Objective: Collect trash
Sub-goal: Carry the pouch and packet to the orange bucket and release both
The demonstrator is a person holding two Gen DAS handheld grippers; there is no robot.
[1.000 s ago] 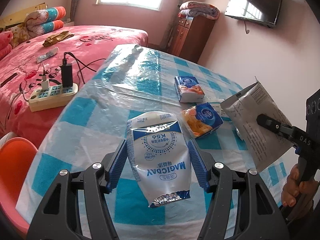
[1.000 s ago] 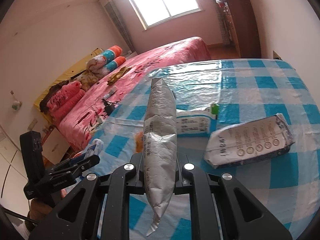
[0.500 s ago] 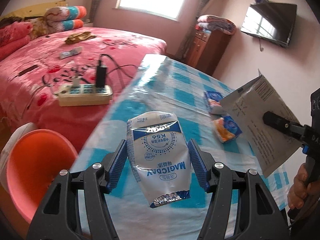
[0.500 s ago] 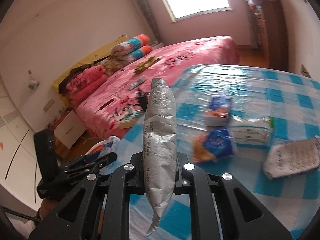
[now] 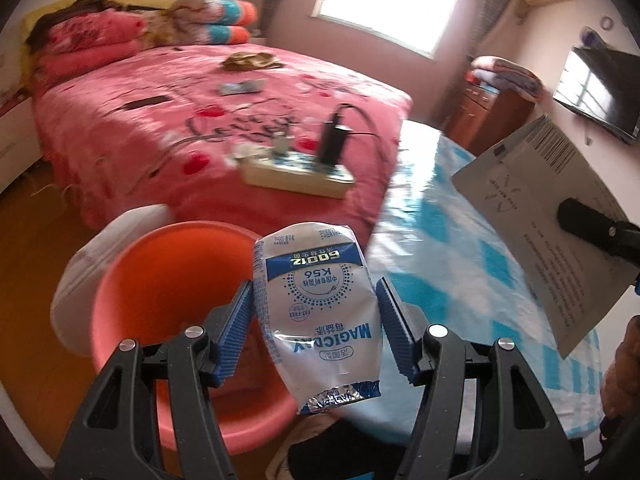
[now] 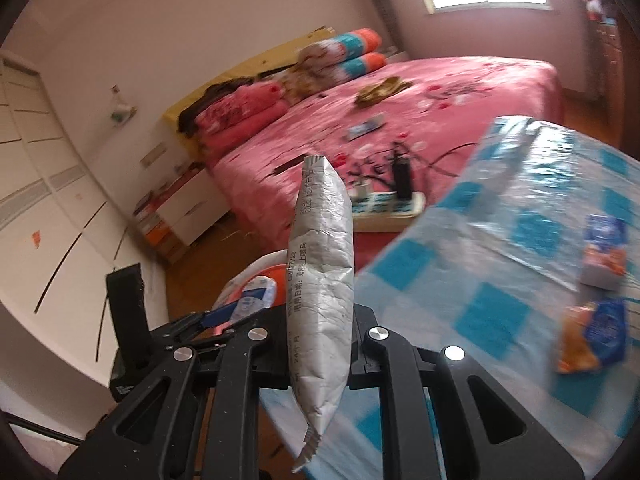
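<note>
- The left gripper (image 5: 316, 332) is clamping a white-and-blue pouch (image 5: 318, 312) between its blue pads (image 5: 236, 336), which are pressing on the pouch's two sides.
- The pouch is hanging upside down, print inverted, its crimped end pointing toward the camera.
- An orange bin (image 5: 160, 304) is sitting on the floor at 8 o'clock from the pouch, its open mouth showing just behind the left pad; a white lining is showing around its rim.
- The right gripper (image 6: 320, 344) is pinching a crumpled silver packet (image 6: 322, 280) edge-on, its jaws drawn together on the thin foil.
- In the left view that packet (image 5: 548, 216) is appearing at 3 o'clock, flat face and barcode showing, with a black finger (image 5: 592, 228) across it.
- In the right view the left gripper (image 6: 224, 316) is showing at 9 o'clock of the packet, with the bin's rim (image 6: 276, 268) peeking out behind it.
- A table (image 6: 500, 248) in a blue-checked cloth is lying at 3 o'clock in the right view, carrying two blurred blue-and-orange wrappers (image 6: 592, 336).
- A pink bed (image 5: 200, 120) is filling the background, with a power strip (image 5: 296, 172) lying on it near the edge by the table.
</note>
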